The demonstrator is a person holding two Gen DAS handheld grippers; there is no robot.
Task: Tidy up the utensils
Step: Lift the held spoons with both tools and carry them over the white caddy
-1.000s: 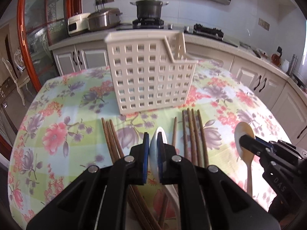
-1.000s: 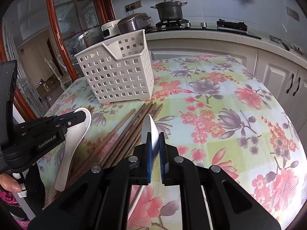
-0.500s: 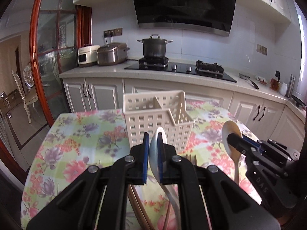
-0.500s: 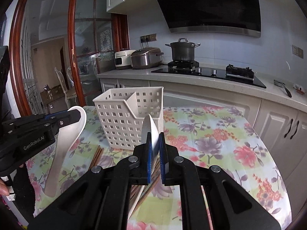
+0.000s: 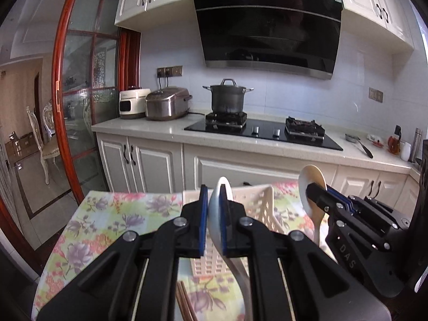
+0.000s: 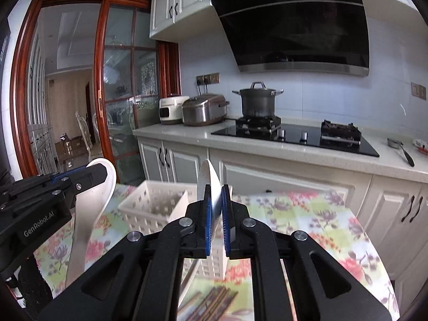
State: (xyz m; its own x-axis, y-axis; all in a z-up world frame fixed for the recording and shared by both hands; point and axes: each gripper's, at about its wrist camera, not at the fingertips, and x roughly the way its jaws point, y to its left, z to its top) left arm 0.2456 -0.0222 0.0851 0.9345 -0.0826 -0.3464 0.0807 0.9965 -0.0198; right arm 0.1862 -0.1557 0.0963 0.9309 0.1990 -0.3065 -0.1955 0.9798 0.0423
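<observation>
now both tools ride higher than a second ago, the view tilted up toward the stove. left tool [image 5: 214, 222] pinches a white ceramic spoon [image 5: 218, 208]; right tool [image 6: 217, 216] pinches another spoon [image 6: 207, 182]. the white basket [image 6: 149, 206] sits at 12 o'clock on the floral worktop [image 6: 307, 214], chopsticks [image 6: 214, 302] at 6 o'clock.

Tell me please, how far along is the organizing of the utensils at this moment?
Nothing looks stored yet: the visible part of the basket shows no utensil. In hand: the left hand-held gripper is shut on a white spoon, and the right hand-held gripper is shut on a second white spoon, both raised near the basket. Left to do: both spoons, then the chopsticks lying on the table.
</observation>
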